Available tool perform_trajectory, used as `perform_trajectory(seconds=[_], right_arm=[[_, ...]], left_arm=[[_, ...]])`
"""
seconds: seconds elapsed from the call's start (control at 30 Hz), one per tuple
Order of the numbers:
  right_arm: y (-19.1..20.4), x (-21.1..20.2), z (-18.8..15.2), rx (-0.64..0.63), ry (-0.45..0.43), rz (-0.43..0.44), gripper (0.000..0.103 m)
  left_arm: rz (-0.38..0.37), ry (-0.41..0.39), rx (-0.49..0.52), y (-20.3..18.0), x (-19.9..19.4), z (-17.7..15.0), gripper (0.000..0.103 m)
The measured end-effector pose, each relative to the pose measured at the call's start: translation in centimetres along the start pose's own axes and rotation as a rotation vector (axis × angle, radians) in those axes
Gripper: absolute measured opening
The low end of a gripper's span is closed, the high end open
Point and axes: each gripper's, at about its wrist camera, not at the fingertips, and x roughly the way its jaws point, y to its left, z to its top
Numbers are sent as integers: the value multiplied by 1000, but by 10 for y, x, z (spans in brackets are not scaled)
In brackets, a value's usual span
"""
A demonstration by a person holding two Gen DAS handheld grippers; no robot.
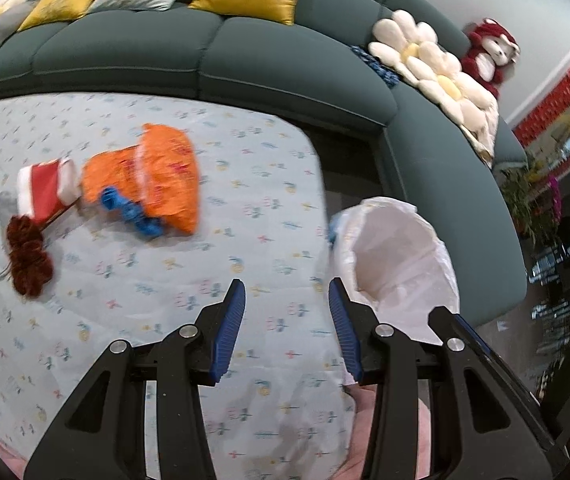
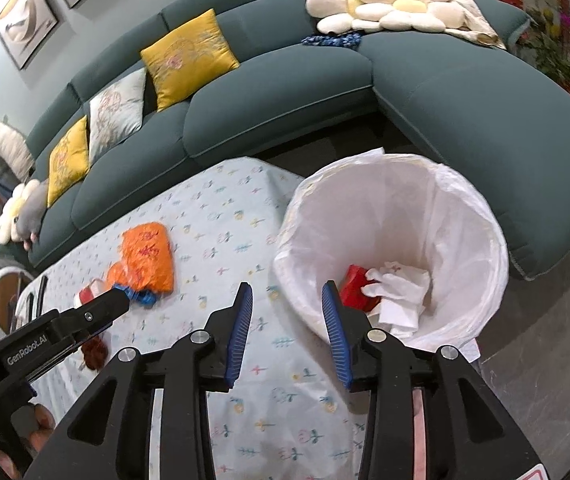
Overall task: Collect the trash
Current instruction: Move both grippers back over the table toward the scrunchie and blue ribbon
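My left gripper [image 1: 287,328] and right gripper [image 2: 287,330] both stand parted with nothing between the pads. The orange wrapper [image 1: 157,178] lies at ten o'clock on the tablecloth [image 1: 245,184], well apart from the lined bin [image 2: 397,240]. It looks light, crinkly and slippery; I'd pinch a folded edge.

Left claw [image 1: 287,320] empty above tablecloth [image 1: 205,280]; orange wrapper [image 1: 157,180] beyond.
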Motion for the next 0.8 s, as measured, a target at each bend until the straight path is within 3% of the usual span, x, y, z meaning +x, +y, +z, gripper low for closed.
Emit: perform_trajectory(seconds=[0.63, 0.8], right_arm=[[92, 23, -50, -169, 100, 40, 37], [117, 33, -61, -207, 130, 49, 37]], left_arm=[[108, -22, -263, 152, -26, -27, 42], [130, -27, -324, 185, -32, -33, 47]])
